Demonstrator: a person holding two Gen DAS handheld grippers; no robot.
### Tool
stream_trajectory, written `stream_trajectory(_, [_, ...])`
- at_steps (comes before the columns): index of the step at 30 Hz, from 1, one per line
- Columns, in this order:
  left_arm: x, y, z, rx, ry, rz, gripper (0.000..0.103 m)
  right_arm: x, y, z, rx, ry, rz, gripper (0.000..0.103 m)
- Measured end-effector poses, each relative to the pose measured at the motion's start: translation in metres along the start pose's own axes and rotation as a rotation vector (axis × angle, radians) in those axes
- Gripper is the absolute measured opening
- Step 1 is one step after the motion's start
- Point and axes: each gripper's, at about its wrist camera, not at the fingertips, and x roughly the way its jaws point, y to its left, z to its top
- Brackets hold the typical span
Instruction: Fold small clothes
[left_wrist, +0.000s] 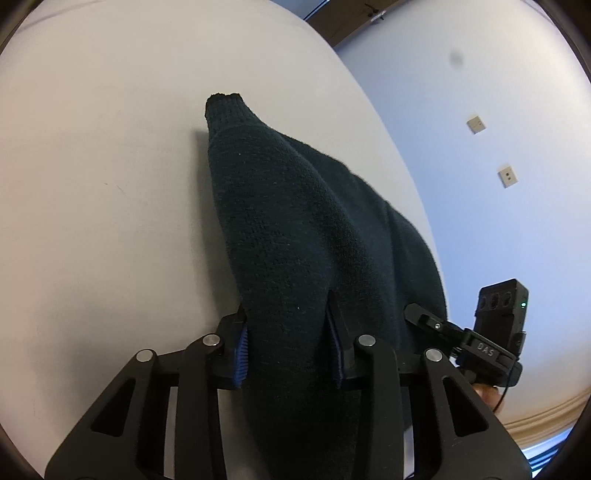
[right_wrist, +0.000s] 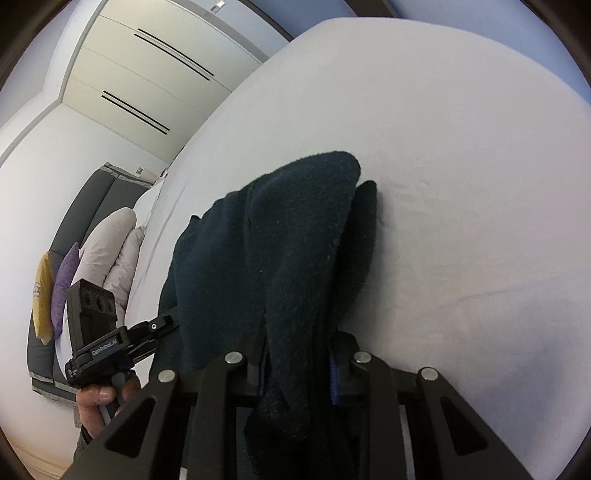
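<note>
Two grippers, left (left_wrist: 290, 347) and right (right_wrist: 299, 369), seemingly pinch one garment (left_wrist: 295, 229).

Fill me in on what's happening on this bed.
A person holds handheld tongs in each hand over a white bed. The left tongs and right tongs are each clamped on a dark green knit garment, bunching the fabric between their pads. The rest drapes onto the sheet, and no fold has been made yet.
</note>
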Motion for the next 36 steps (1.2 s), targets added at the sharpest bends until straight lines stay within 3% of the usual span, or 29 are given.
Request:
stream_trajectory(4, [-0.016, -0.002, -0.014, 0.003, -0.027, -0.025, 0.031, -0.017, 0.018, -0.004, -0.017, -0.027, 0.015, 0.025])
stream_trajectory(7, [-0.051, -0.004, -0.026, 0.005, -0.059, -0.039, 0.031, -0.035, 0.047, -0.014, -0.053, -0.041, 0.038, 0.025])
stream_trajectory(14, [-0.162, 0.006, -0.064, 0.045, -0.136, 0.004, 0.031, -0.063, 0.126, -0.069, -0.149, -0.029, 0.120, 0.025])
stream_trajectory(19, [-0.202, 0.041, -0.104, 0.051, -0.146, 0.072, 0.032, -0.037, 0.155, -0.127, -0.151, 0.055, 0.175, 0.025])
stream_trajectory(24, [-0.190, 0.104, -0.138, 0.008, -0.108, 0.110, 0.032, 0.011, 0.147, -0.170, -0.116, 0.140, 0.162, 0.025])
stream_trajectory(27, [-0.168, 0.134, -0.147, -0.061, -0.114, 0.066, 0.035, 0.040, 0.123, -0.184, -0.052, 0.160, 0.116, 0.025])
stream_trajectory(30, [-0.162, 0.141, -0.149, -0.076, -0.133, 0.035, 0.040, 0.048, 0.096, -0.186, 0.045, 0.153, 0.194, 0.025])
stream_trajectory(33, [-0.160, 0.145, -0.153, -0.061, -0.154, 0.055, 0.050, 0.046, 0.097, -0.191, 0.006, 0.136, 0.212, 0.027])
stream_trajectory(36, [-0.160, 0.142, -0.158, -0.099, -0.193, 0.032, 0.054, 0.046, 0.101, -0.193, 0.010, 0.122, 0.229, 0.033])
